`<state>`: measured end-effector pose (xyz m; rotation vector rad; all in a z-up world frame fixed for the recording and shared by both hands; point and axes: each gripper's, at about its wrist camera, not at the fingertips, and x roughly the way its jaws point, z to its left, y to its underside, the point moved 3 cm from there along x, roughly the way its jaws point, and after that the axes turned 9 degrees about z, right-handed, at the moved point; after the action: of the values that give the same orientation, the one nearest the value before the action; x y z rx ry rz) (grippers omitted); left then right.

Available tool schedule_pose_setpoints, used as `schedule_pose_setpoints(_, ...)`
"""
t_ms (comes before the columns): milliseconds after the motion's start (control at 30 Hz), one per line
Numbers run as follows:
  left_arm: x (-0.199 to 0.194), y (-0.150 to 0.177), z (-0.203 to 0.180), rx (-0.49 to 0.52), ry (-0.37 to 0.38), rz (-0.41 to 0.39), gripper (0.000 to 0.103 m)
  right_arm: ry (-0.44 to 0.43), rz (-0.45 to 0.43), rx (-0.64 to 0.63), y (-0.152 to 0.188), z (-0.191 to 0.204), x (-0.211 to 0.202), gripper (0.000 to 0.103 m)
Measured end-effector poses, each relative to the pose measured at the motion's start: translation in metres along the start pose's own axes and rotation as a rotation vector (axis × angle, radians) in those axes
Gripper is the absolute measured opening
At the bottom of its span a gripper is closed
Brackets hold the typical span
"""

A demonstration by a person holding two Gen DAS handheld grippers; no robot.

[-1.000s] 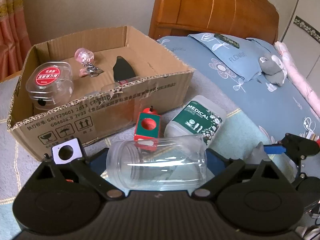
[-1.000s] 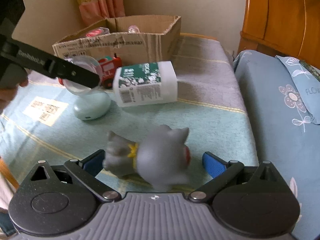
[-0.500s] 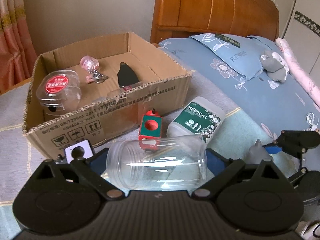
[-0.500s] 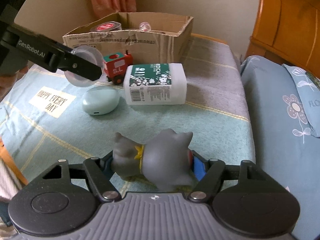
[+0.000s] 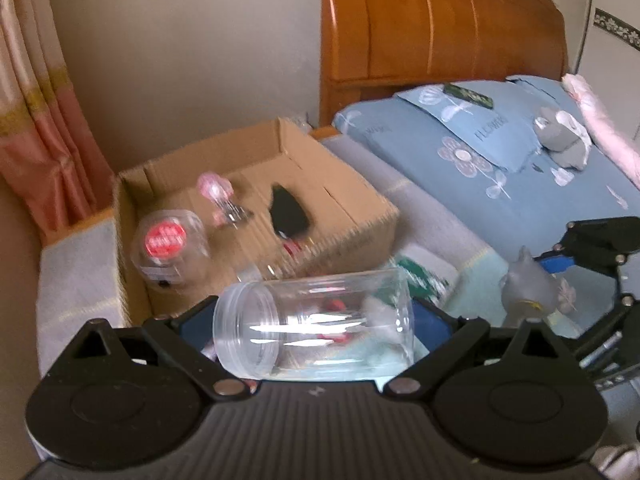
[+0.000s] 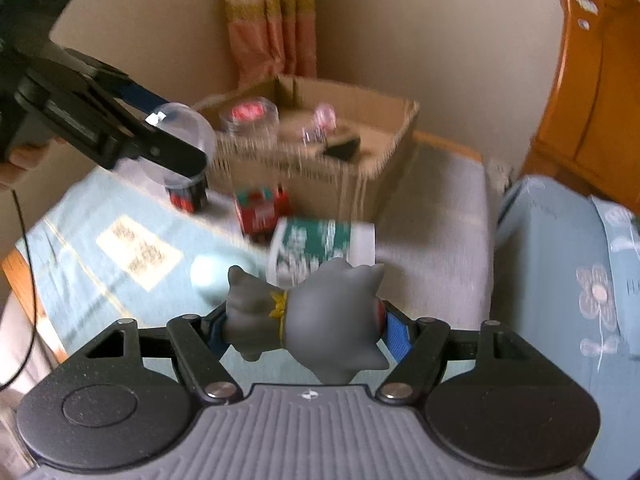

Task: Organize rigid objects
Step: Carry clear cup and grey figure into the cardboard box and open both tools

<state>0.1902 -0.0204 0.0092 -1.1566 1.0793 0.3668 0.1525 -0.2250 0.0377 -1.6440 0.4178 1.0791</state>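
1. The left gripper [image 5: 316, 320] is clamped on a clear plastic jar [image 5: 314, 324], holding it sideways between its 2 blue pads, the threaded mouth at the left pad and the base at the right one.
2. The right gripper [image 6: 304, 326] is clenched on a grey toy figure [image 6: 316, 320] with a yellow collar; the figure lies across the jaws, its body against 1 blue pad [image 6: 396, 336] and its small end at the other.
3. Both loads hang above the bed cover, clear of it.
4. Beyond the jar stands an open cardboard box [image 5: 360, 224]. Inside it sit a round clear tub with a red label [image 5: 168, 244], a pink trinket [image 5: 216, 192] and a black piece [image 5: 288, 212].
5. In front of the box, on the pale green cloth [image 6: 100, 236], lie a white bottle with a green label [image 6: 320, 248], a red toy block [image 6: 260, 208] and a small mint-coloured case [image 6: 210, 276], all blurred.
6. A blue floral pillow [image 5: 480, 132] lies by the wooden headboard [image 5: 440, 28], with a second grey toy [image 5: 560, 140] resting on it.
7. A pink curtain [image 5: 40, 140] hangs at the far left.
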Motion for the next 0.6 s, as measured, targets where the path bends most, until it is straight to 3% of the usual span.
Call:
schedule_pose_setpoints(367,0.027,-0.064,0.034,-0.081,-0.076,-0.004,0.098,0.033,-0.066,-0.058,-0.053,0.000,-0.011,0.077)
schedule_pose_setpoints(467,0.038,-0.073,0.039,-0.102,-0.102,-0.007,0.098,0.040,-0.065,-0.064,-0.058,0.000,-0.011,0.077)
schedule_pose_setpoints(600,0.046,-0.072,0.045,-0.139,-0.078,0.010,0.099,0.043,-0.065,-0.071,-0.063,0.001,-0.011,0.077)
